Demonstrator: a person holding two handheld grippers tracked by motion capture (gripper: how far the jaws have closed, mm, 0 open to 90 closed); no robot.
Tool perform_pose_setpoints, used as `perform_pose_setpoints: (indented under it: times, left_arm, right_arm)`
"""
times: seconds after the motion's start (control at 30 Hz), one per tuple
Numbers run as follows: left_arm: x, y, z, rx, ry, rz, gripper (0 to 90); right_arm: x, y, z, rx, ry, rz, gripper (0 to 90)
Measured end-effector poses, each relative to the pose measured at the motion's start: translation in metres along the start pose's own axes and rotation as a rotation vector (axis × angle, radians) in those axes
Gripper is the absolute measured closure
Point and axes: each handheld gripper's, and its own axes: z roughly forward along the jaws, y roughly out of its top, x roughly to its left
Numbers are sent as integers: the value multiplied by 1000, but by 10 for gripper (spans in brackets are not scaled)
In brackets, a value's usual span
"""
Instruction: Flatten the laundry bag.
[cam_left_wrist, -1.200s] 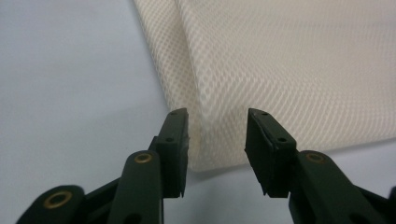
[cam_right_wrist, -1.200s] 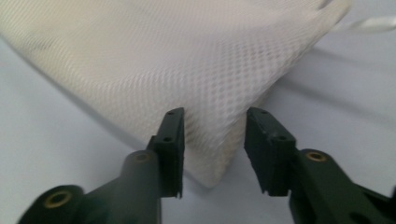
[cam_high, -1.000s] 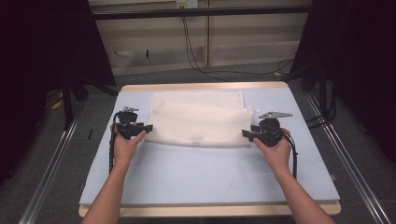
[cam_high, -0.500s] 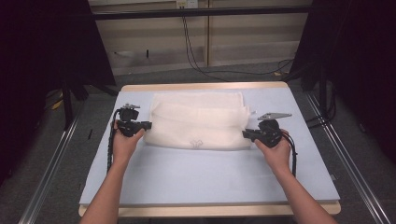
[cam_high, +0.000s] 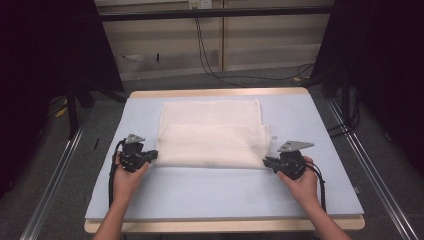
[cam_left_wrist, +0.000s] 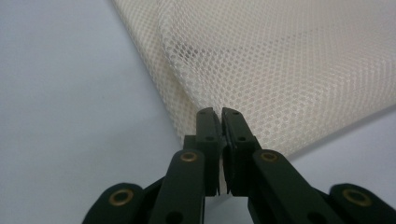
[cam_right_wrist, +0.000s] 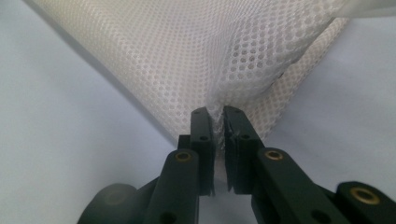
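A cream mesh cloth (cam_high: 212, 135) lies folded on the pale blue table mat (cam_high: 200, 195). My left gripper (cam_high: 152, 156) is at the cloth's near left corner. Its jaws have just been closing and now pinch the mesh (cam_left_wrist: 280, 70) between the fingertips of the gripper (cam_left_wrist: 219, 112). My right gripper (cam_high: 266, 162) is at the near right corner. Its jaws have also just been closing, and bunched mesh (cam_right_wrist: 210, 56) is gripped between the tips of this gripper (cam_right_wrist: 217, 112). Both corners are low over the mat.
The mat covers a wooden table (cam_high: 215, 93). Metal rails (cam_high: 55, 180) run along both sides of the table. Cables (cam_high: 210, 60) trail on the floor behind it, with dark curtains to the left and right.
Both grippers have closed on the cloth's corners and moved toward the near edge of the table. The cloth's near edge has come with them.
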Motion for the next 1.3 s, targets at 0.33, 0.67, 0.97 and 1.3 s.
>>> perform_pose_setpoints:
  times: [0.33, 0.67, 0.97, 1.3]
  left_arm:
    - [-2, -7, -3, 9, -3, -7, 862]
    - [-1, -5, -1, 15, -13, -6, 862]
    - [-3, -6, 1, 8, -7, -32, 859]
    - [-8, -6, 4, 38, 15, -13, 855]
  right_arm:
    - [6, 7, -7, -25, -39, 59, 535]
    - [-21, 46, 9, -70, -85, 226, 451]
    - [-19, 45, -2, -121, -19, 143, 825]
    - [3, 4, -28, -124, 96, 35, 832]
